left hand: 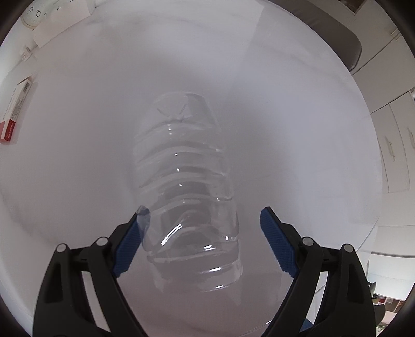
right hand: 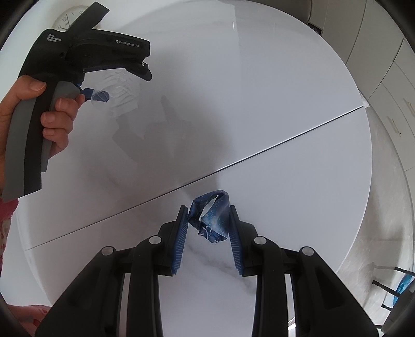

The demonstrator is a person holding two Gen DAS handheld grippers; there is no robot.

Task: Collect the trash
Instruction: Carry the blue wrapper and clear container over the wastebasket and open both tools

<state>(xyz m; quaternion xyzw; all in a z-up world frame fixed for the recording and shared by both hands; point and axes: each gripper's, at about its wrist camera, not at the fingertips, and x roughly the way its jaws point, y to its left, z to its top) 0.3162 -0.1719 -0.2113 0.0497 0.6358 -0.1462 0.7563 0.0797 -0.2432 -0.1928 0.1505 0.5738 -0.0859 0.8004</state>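
Note:
A clear, empty plastic bottle (left hand: 181,166) lies on the white round table (left hand: 298,116). My left gripper (left hand: 203,211) points down over it, open, jaws on either side of the bottle's near end. The left pad sits close against the bottle and the right pad stands clear of it. The right wrist view shows that bottle (right hand: 122,88) under the left gripper, which a hand (right hand: 57,114) holds by its handle. My right gripper (right hand: 207,215) is shut on a crumpled blue wrapper (right hand: 215,217) just above the table (right hand: 285,90).
A red and white box (left hand: 15,114) lies at the table's left edge, with a clock (left hand: 33,15) and a white card (left hand: 64,23) beyond it. White drawers (left hand: 396,145) stand to the right. A seam (right hand: 259,153) crosses the tabletop.

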